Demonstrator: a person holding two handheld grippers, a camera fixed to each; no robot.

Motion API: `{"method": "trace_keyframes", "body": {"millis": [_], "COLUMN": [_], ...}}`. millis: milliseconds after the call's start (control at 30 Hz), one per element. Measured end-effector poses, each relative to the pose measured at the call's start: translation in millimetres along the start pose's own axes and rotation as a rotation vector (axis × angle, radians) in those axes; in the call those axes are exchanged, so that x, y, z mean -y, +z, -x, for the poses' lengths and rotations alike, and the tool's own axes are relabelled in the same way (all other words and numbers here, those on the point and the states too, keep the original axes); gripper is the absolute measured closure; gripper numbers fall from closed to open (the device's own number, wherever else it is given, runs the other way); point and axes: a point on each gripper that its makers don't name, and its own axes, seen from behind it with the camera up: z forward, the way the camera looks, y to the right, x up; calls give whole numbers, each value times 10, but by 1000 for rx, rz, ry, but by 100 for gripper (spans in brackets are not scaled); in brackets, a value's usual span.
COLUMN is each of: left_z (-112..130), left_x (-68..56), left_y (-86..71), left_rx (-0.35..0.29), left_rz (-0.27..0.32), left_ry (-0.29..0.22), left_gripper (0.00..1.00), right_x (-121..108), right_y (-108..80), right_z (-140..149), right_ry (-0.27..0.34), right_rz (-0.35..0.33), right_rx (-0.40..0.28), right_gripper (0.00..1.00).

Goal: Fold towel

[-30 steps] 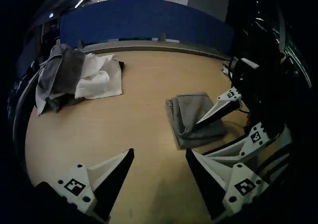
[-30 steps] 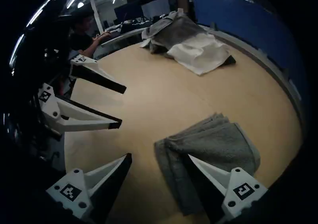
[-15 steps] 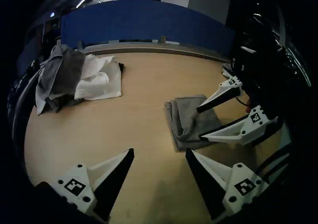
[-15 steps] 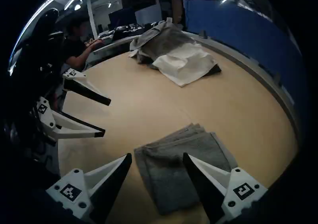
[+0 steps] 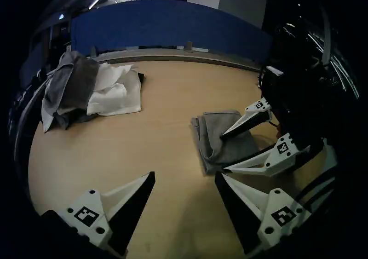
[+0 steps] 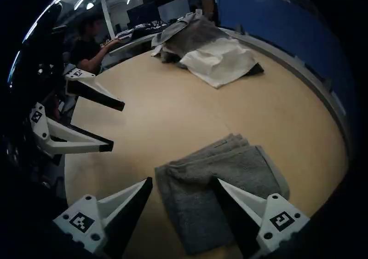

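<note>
R gripper lifted, back over towel

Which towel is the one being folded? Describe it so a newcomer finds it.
Start at the wooden table in front of the blue partition, and skip the heap of grey and white cloths at the partition end. The towel lies alone on bare wood, apart from the heap: a flat, neatly folded grey rectangle, not crumpled.
</note>
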Motion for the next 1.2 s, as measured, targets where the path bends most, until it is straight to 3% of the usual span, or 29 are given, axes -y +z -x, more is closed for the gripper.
{"method": "trace_keyframes", "body": {"millis": [200, 500, 800, 1200], "left_z": [-12, -49, -81, -89], "left_x": [13, 4, -65, -138], "left_y": [5, 20, 26, 26], "left_rx": [1, -3, -9, -9], "left_rz": [-1, 2, 13, 22], "left_ry": [3, 4, 14, 29], "left_gripper": [3, 3, 3, 3], "right_x": [-1, -97, -233, -166], "right_y": [-4, -349, -646, -779], "right_z": [2, -121, 129, 427], "right_ry": [-6, 20, 57, 126], "right_rz": [5, 55, 121, 174], "right_rx": [-3, -71, -61, -53], "right_gripper": [0, 0, 0, 0]}}
